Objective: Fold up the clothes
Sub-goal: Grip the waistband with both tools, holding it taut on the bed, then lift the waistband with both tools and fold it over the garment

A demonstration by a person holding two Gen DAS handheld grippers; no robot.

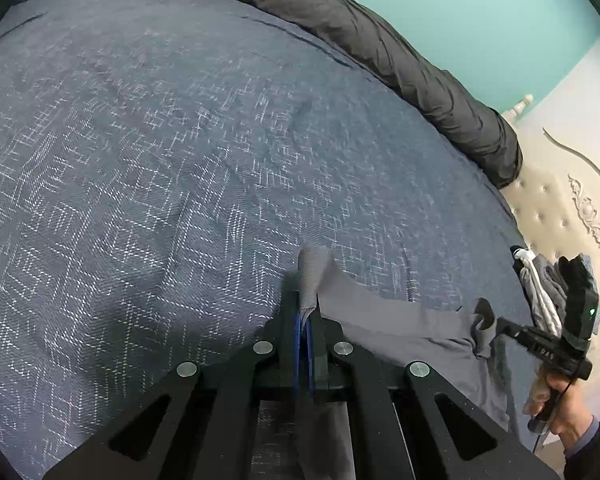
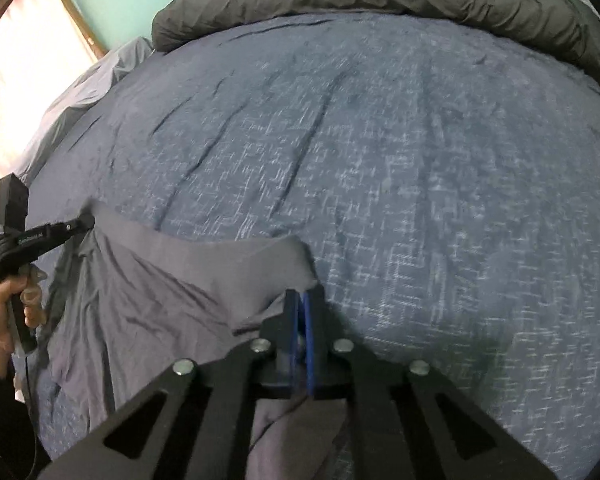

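A grey garment (image 2: 148, 292) with a wide waistband is held stretched between both grippers just above the blue patterned bedspread (image 2: 400, 160). My left gripper (image 1: 308, 308) is shut on one end of the waistband (image 1: 312, 276); it also shows in the right wrist view (image 2: 86, 222). My right gripper (image 2: 302, 300) is shut on the other end of the waistband; it also shows in the left wrist view (image 1: 496, 322). The garment (image 1: 400, 320) hangs down below the grippers toward the near bed edge.
A dark grey rolled duvet (image 1: 380, 52) lies along the far side of the bed. A pile of clothes (image 1: 540, 288) sits at the bed's right end by the cream tufted headboard (image 1: 560, 208). A window (image 2: 24, 68) is at the left.
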